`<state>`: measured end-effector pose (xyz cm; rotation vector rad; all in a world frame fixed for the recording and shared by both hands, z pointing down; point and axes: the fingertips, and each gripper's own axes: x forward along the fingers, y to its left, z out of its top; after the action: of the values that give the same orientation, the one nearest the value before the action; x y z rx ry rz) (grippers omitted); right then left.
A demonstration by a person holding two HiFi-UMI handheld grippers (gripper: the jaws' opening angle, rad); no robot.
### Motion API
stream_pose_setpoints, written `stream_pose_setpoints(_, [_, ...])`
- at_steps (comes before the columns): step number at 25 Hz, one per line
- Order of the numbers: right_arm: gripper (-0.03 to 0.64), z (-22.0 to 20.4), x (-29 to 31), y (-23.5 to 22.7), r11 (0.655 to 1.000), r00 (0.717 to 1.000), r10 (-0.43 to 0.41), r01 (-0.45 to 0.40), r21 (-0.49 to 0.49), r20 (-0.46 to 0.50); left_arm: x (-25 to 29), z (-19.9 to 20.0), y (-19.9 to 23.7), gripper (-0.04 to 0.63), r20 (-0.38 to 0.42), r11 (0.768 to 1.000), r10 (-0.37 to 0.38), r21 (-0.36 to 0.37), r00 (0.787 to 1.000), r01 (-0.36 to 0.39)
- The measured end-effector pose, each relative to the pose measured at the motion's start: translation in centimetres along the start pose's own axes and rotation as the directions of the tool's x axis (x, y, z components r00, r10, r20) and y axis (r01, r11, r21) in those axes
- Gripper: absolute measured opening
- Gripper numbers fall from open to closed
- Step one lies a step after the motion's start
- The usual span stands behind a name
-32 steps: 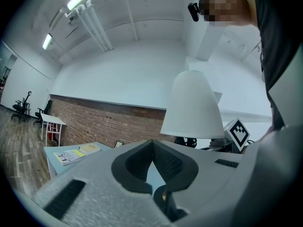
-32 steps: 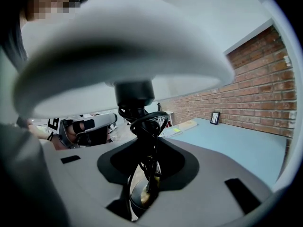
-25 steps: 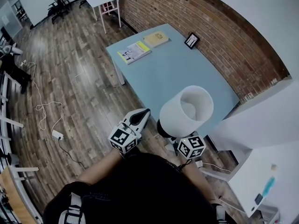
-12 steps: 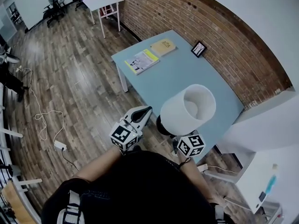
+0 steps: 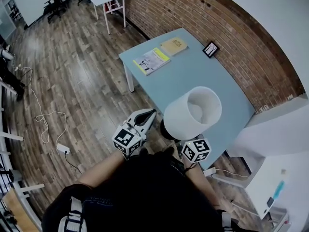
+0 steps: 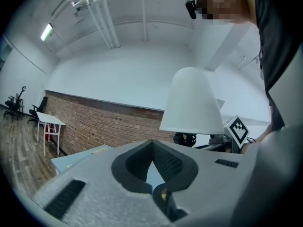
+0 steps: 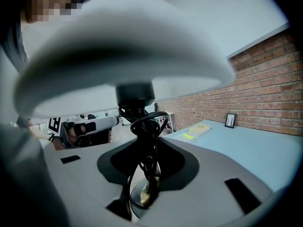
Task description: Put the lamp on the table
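Your right gripper clamps the upright lamp by its stem; blue table just ahead. Left gripper closed, empty.

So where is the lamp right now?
In the head view the lamp is lower centre, its stem clamped in the right gripper at the near edge of the blue table, just right of the left gripper.
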<state>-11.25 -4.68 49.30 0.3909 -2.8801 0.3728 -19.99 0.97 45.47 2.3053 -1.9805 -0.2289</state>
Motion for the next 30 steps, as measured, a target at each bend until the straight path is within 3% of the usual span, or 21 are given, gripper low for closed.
stream_pose_setpoints(12, [0.110,1.2,1.5,-2.5,1.000,1.000,0.017,-0.017,0.000,0.022,2.8,-0.1,0.8,0.009,-0.011,1.000,0.003,0.021,1.000,-0.003])
stream_pose_setpoints(30, [0.110,4.2,-0.8,-15.8,0.999,0.999,0.044,-0.044,0.002,0.027,16.1,-0.7,-3.4,0.009,-0.019,0.999,0.018,0.044,1.000,-0.017])
